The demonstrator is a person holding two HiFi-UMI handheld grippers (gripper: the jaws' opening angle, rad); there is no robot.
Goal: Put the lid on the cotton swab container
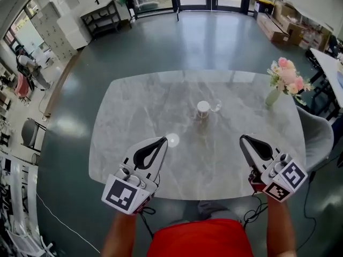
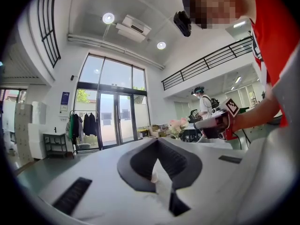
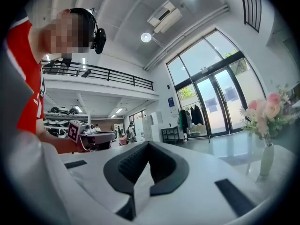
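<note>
The cotton swab container (image 1: pixel 203 109), a small white cylinder, stands upright near the middle of the marble table (image 1: pixel 134 116). A clear, glassy piece (image 1: pixel 216 106), which looks like its lid, lies just to its right. My left gripper (image 1: pixel 161 142) hovers over the table's near left, shut and holding nothing. My right gripper (image 1: pixel 244 138) is over the near right, also shut and holding nothing. Both are well short of the container. In the left gripper view the jaws (image 2: pixel 157 139) meet with nothing between them, and the right gripper view (image 3: pixel 148 143) shows the same. Neither gripper view shows the container.
A vase of pink flowers (image 1: pixel 285 78) stands at the table's far right corner. A grey chair (image 1: pixel 317 137) sits against the right edge. A bright round spot (image 1: pixel 172 140) lies on the tabletop by the left gripper's tip. Shelves and boxes line the room's far side.
</note>
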